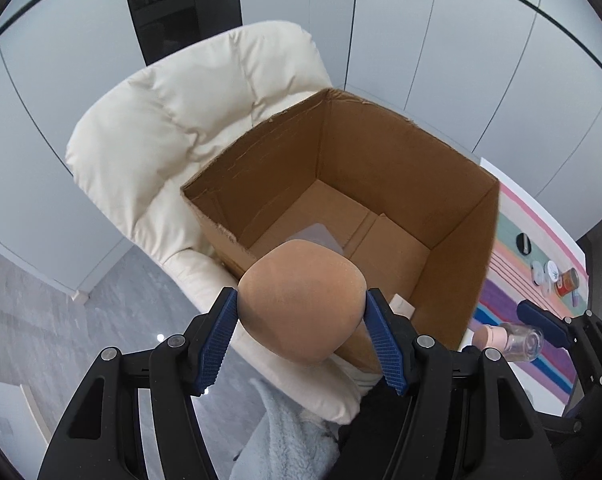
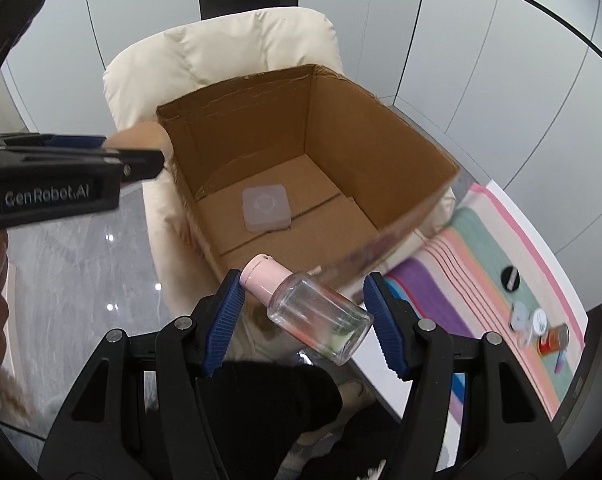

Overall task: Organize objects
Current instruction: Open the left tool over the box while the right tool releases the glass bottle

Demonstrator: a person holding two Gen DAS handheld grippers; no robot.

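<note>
Now the left gripper [image 1: 301, 340] pinches a tan sponge [image 1: 301, 300] between both blue pads, just over the near rim of the open cardboard box [image 1: 381, 148] on the cream armchair [image 1: 161, 128]. Beside it, the right gripper [image 2: 305, 320] stands spread, a clear bottle with a pink cap [image 2: 317, 312] lying tilted between its fingers, neither pad touching. Inside, a white square case [image 2: 265, 208] leaves most of the floor bare.

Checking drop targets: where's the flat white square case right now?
The flat white square case lies on the floor of the open cardboard box, left of centre in the right wrist view, beyond the clear pink-capped bottle.
</note>
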